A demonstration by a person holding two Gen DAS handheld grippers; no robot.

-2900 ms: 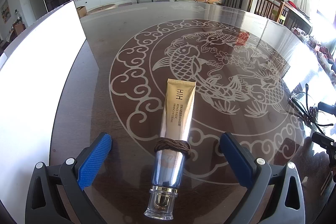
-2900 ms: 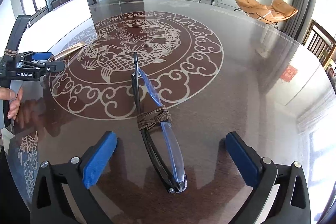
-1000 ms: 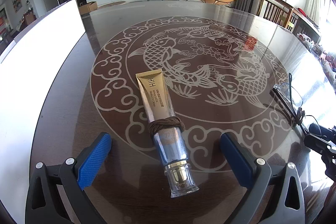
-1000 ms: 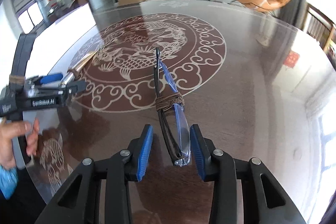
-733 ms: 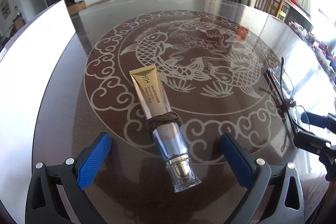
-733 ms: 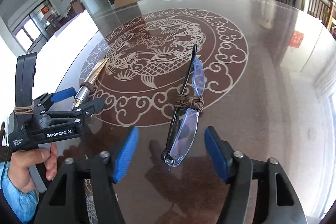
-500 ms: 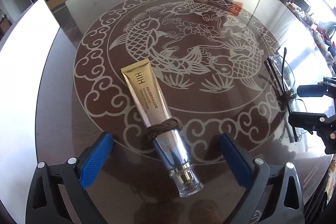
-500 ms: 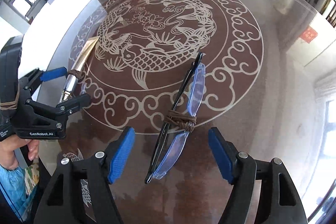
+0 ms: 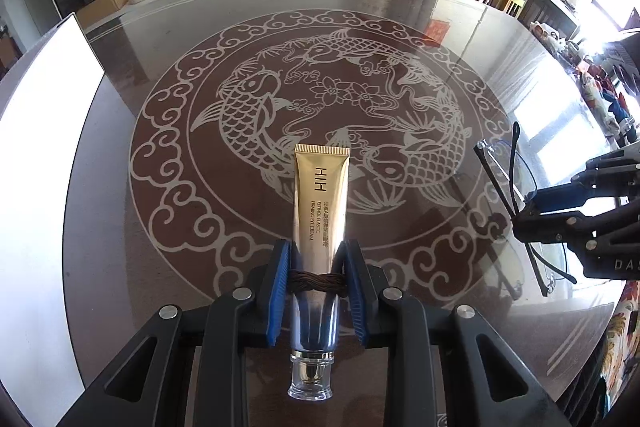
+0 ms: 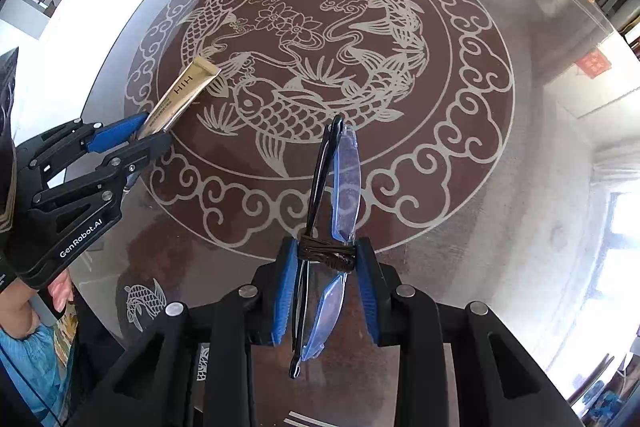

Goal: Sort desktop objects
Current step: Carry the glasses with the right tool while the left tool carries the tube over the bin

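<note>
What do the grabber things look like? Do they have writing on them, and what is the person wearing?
Each hand-held gripper is black plastic with two fingers lined by bright blue pads, fixed with silver screws. The left hand-held gripper carries white "GenRobot.AI" lettering on its side. The right hand-held gripper looks the same, black with blue pads. No cables show. The person wears a light blue sleeve.

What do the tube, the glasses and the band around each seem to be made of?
Tube: glossy gold laminate or plastic, mirror sheen, crimped end; clear cap, probably acrylic.
Glasses: transparent blue-tinted lenses, likely plastic; thin black frame, material unclear.
Bands: brown twisted cord, matte, probably elastic or leather.
</note>
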